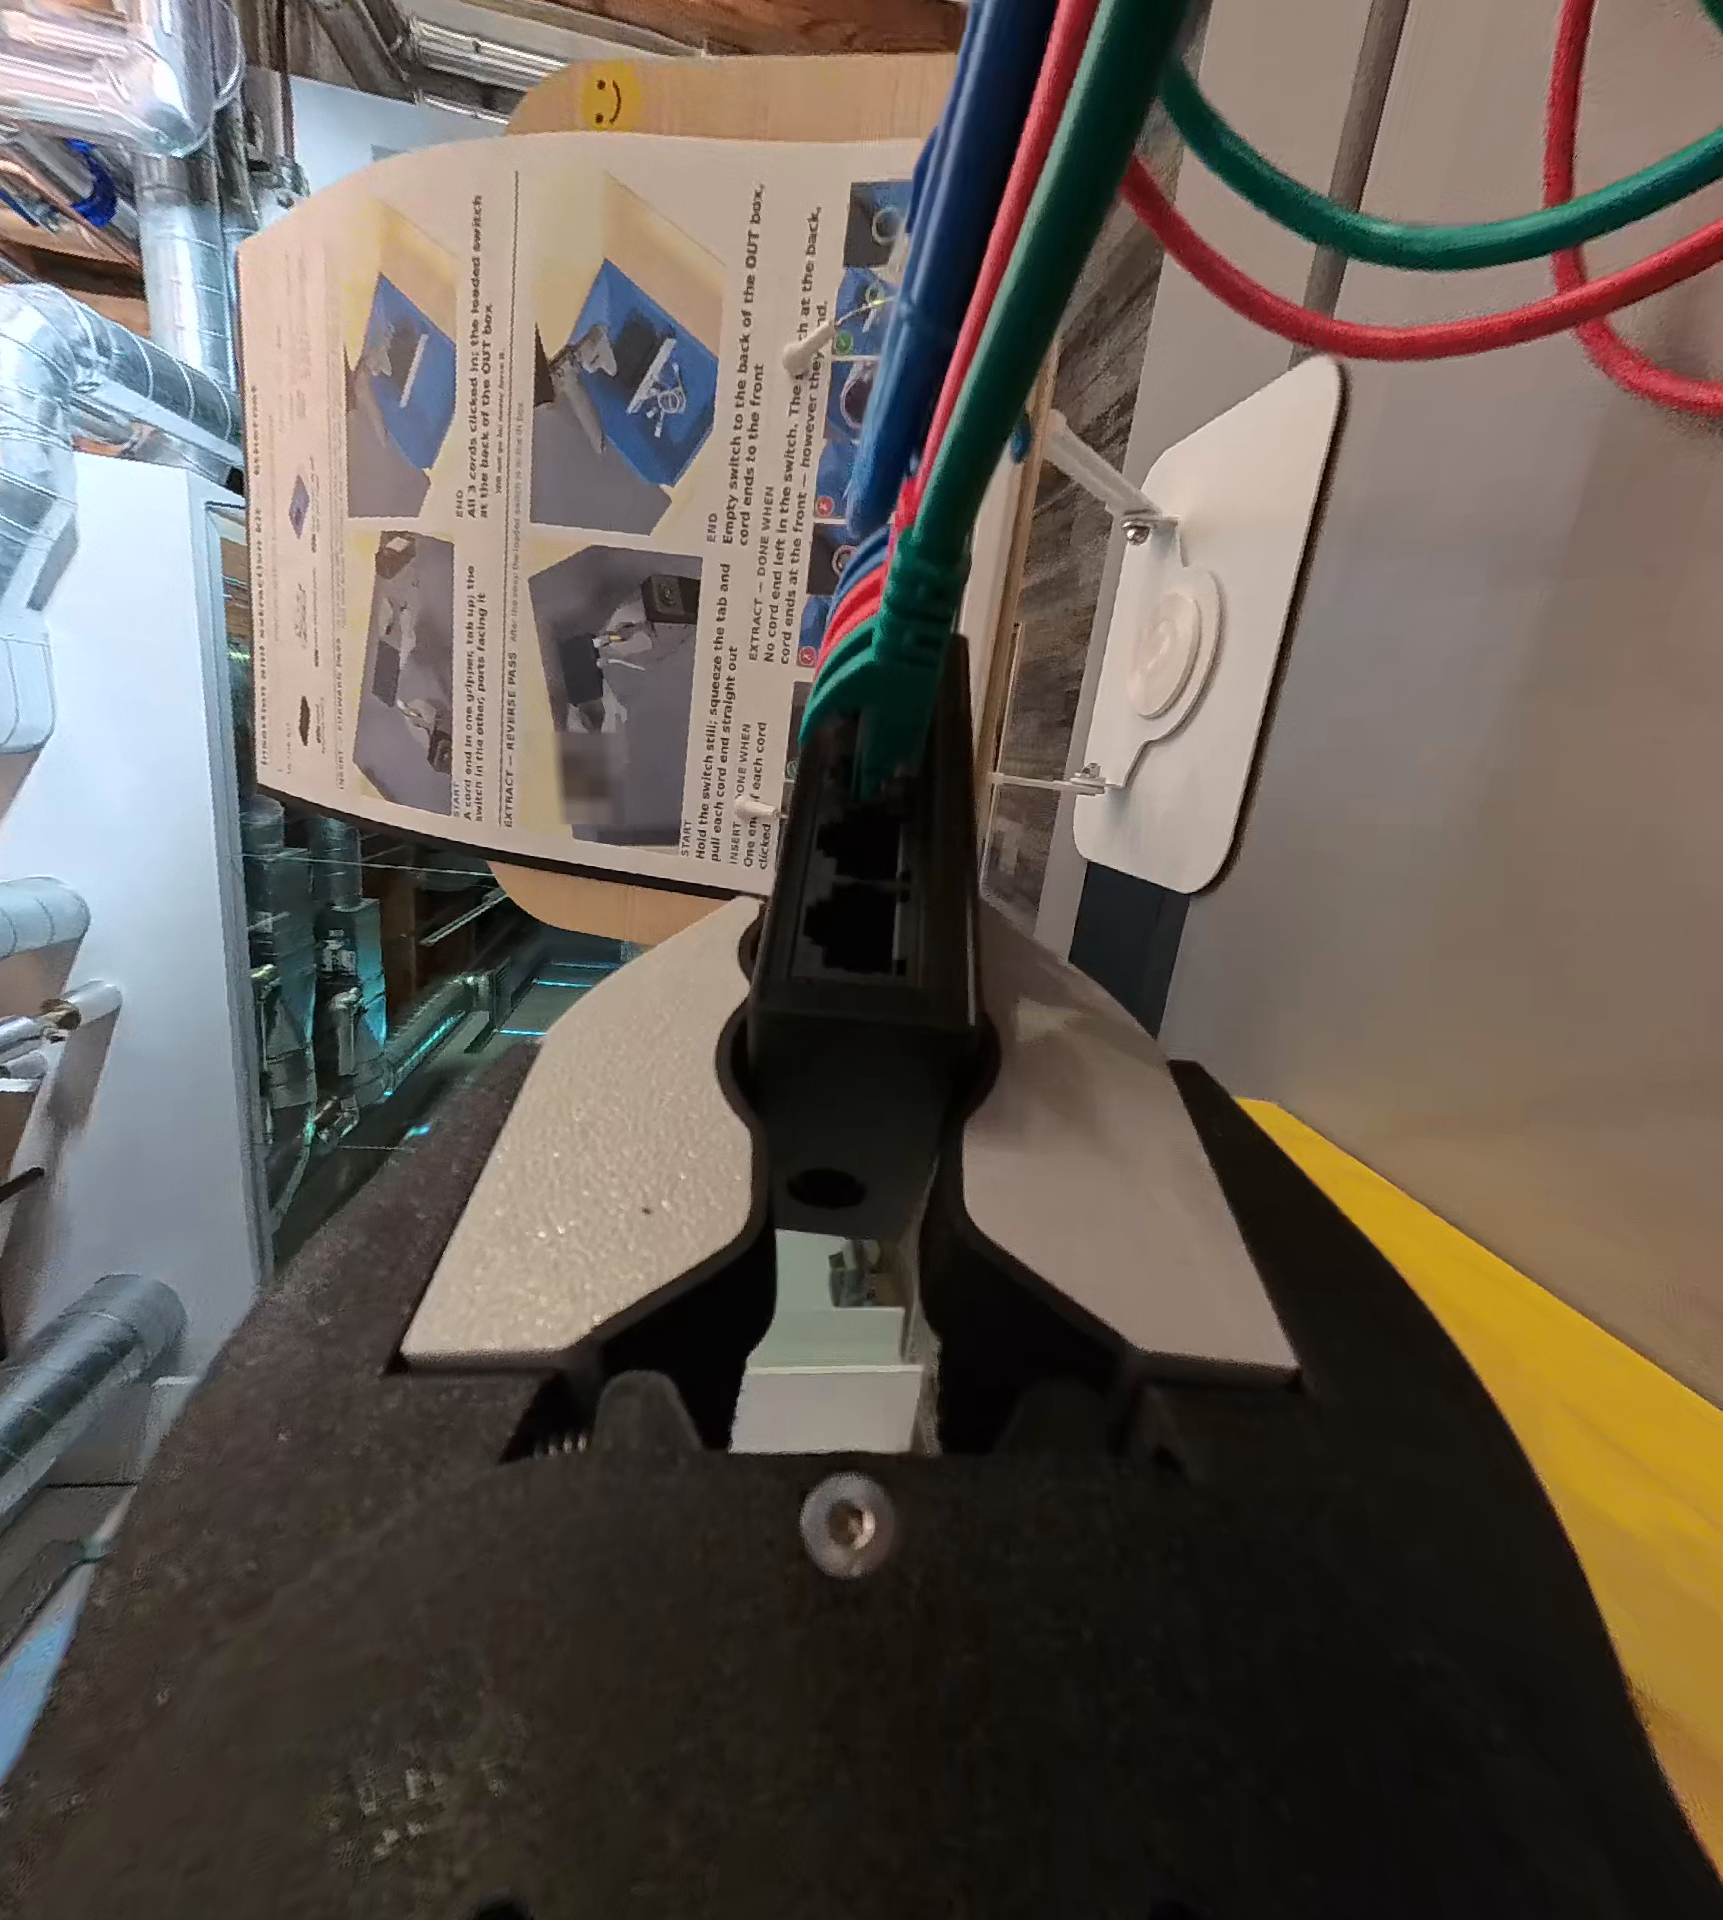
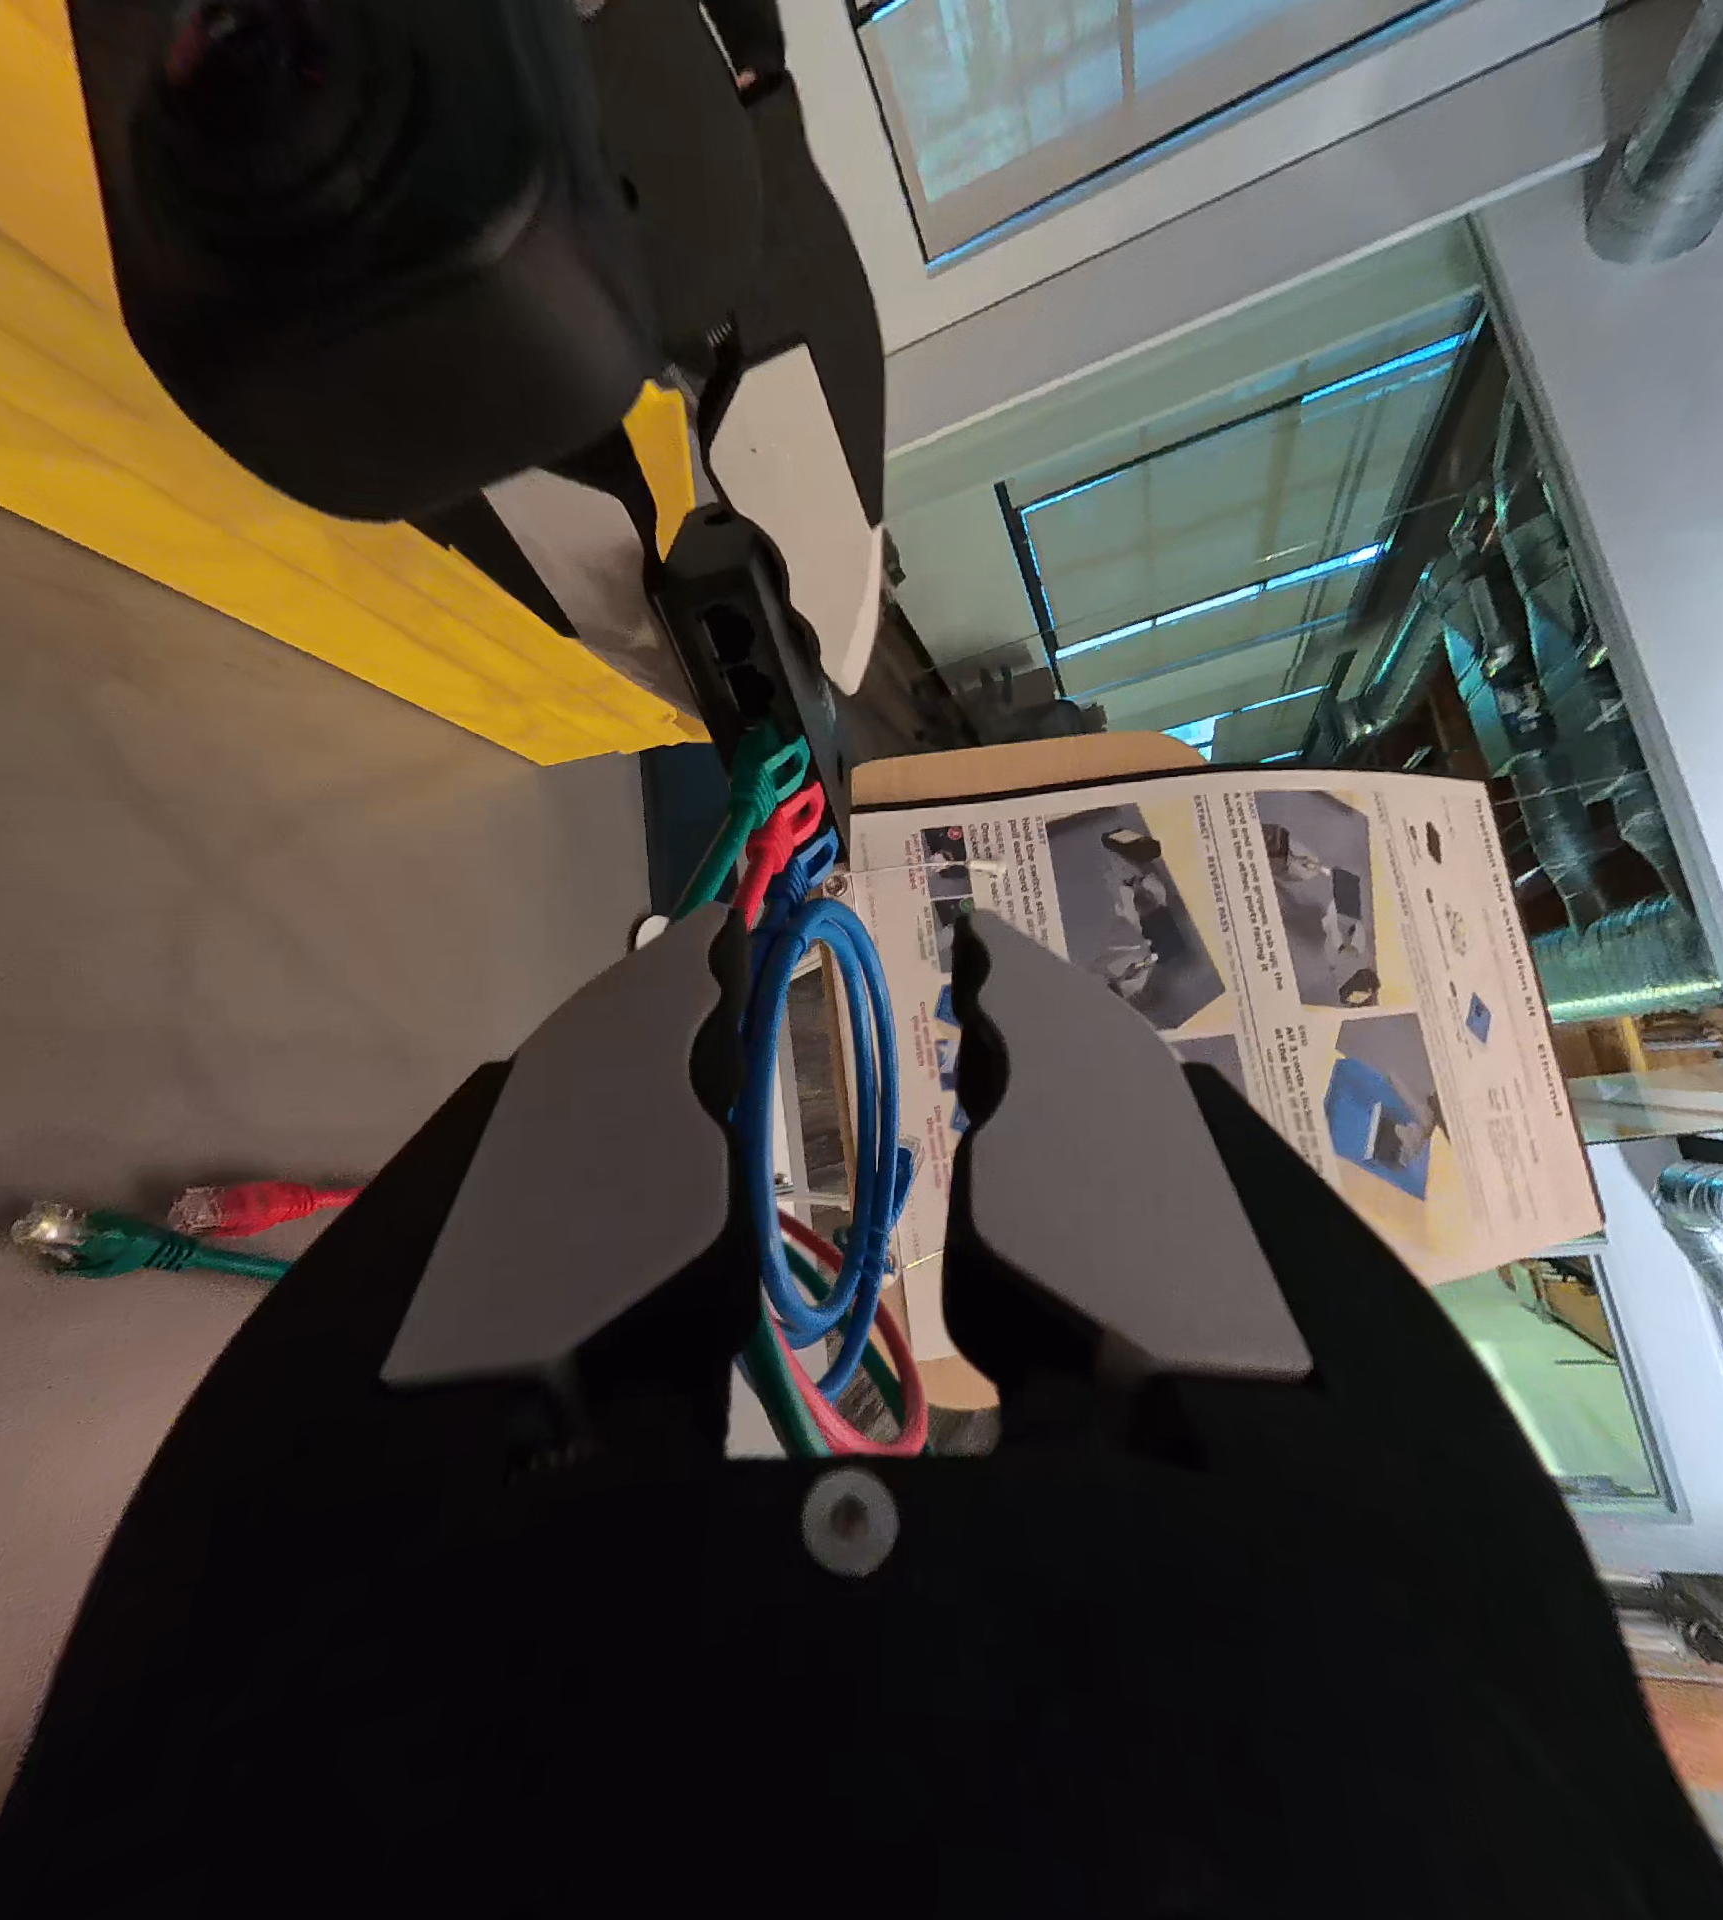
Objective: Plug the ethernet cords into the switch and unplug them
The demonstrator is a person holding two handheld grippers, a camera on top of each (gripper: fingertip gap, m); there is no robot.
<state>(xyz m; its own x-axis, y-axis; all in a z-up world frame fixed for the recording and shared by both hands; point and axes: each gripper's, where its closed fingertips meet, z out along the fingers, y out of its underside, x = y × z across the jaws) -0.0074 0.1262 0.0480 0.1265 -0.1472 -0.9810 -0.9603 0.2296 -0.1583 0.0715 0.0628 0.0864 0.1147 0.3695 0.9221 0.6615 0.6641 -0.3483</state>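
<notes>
Left wrist view. Your left gripper (image 1: 862,1023) is clamped on the black switch (image 1: 867,935), both fingers pressed against its sides, with the port face turned toward the camera. Two ports nearest you stand vacant. Beyond them the green cord (image 1: 982,436), the red cord (image 1: 992,270) and the blue cord (image 1: 924,343) are seated side by side in the far ports, the green plug nearest. All three run up out of the frame. Green and red loops lie on the grey surface (image 1: 1511,727) at right. Also here: a white mounting plate (image 1: 1221,623) on that surface, a yellow bin edge (image 1: 1563,1403) at lower right, and a printed instruction sheet (image 1: 524,499) on a cardboard backing.

Right wrist view. Your right gripper (image 2: 841,930) is spread apart and holds nothing; the blue cord's coil (image 2: 815,1122) shows through the gap between its fingers, behind them. Farther off, your left gripper (image 2: 763,582) grips the switch (image 2: 743,644), with green (image 2: 769,779), red (image 2: 789,831) and blue (image 2: 815,862) plugs in a row in its ports. The free ends of the red cord (image 2: 244,1205) and the green cord (image 2: 109,1247) lie loose on the grey surface (image 2: 213,883), close together, well apart from the switch. The yellow bin (image 2: 317,582) and the instruction sheet (image 2: 1304,987) appear again.
</notes>
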